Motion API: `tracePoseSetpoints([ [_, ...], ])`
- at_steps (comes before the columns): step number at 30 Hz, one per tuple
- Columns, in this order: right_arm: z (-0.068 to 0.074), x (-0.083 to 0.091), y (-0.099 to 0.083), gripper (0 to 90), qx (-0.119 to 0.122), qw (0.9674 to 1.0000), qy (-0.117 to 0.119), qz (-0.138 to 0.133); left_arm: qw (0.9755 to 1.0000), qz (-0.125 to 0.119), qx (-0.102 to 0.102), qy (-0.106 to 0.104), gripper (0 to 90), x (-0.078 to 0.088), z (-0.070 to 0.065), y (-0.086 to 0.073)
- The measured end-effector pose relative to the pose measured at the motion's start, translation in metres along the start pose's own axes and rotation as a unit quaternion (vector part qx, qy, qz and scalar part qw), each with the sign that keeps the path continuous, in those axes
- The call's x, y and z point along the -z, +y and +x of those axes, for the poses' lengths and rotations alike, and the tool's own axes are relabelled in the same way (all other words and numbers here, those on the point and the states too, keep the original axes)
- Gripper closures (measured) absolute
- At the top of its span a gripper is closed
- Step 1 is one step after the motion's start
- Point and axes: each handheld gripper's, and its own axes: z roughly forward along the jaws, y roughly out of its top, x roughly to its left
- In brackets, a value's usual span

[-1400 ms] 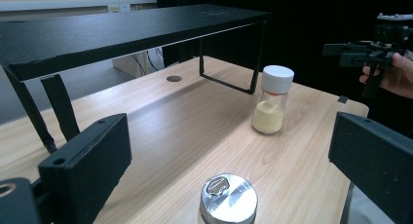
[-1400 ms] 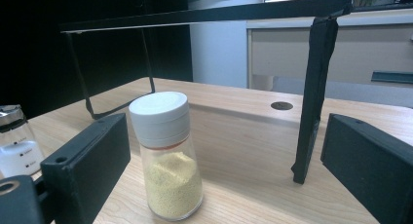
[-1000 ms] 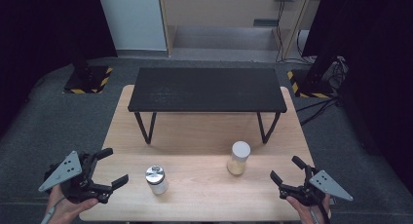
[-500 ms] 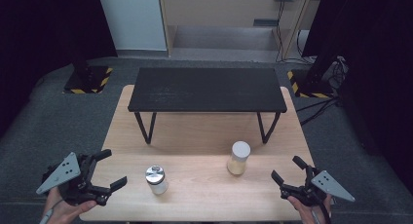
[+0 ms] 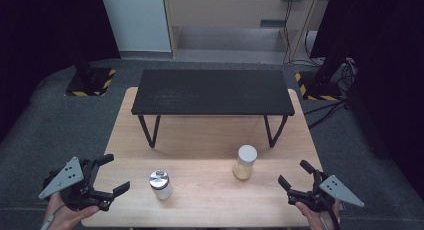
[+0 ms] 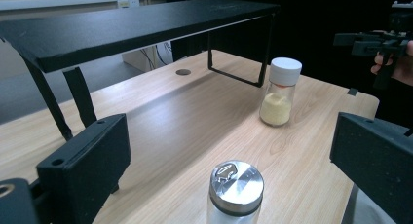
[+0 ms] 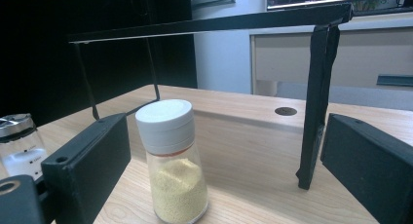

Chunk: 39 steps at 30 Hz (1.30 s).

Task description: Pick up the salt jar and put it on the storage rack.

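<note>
Spreading wide and holding nothing, the left gripper (image 5: 110, 176) and right gripper (image 5: 295, 176) are held at the wooden table's (image 5: 210, 140) near corners, with the steel-capped shaker (image 5: 160, 184) and white-capped jar (image 5: 245, 162) set upright between them, before the black shelf (image 5: 212, 92).

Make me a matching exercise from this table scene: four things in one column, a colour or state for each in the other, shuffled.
Things:
1. silver-lidded jar
2. white-lidded jar
3. raised shelf
4. left gripper

Descriptions:
A. black, on thin legs
B. holds yellow powder
C. open, holding nothing
D. shiny metal cap, white contents

Pairs: 1-D, 2-B, 3-A, 4-C
</note>
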Motion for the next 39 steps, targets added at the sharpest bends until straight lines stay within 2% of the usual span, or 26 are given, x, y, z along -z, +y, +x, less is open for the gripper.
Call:
tracePoseSetpoints([
  [8,0.000,0.000,0.000,4.1,-0.002,1.0000,-0.001,-0.001,0.9999,0.015,0.000,0.002,0.4,-0.005,0.000,-0.006],
  [20,0.000,0.000,0.000,4.1,-0.002,1.0000,0.000,-0.002,0.9989,0.046,-0.012,0.000,0.5,-0.013,0.003,-0.008],
  [27,0.000,0.000,0.000,4.0,-0.002,1.0000,-0.001,-0.001,0.9980,0.060,-0.019,-0.011,1.2,-0.020,0.005,-0.010],
  [30,0.000,0.000,-0.001,4.1,-0.003,1.0000,-0.001,-0.002,0.9973,0.067,-0.020,-0.022,1.3,-0.026,0.008,-0.014],
  [39,0.000,0.000,-0.001,4.1,-0.005,1.0000,-0.002,-0.002,0.9955,0.085,-0.022,-0.036,2.1,-0.040,0.014,-0.024],
])
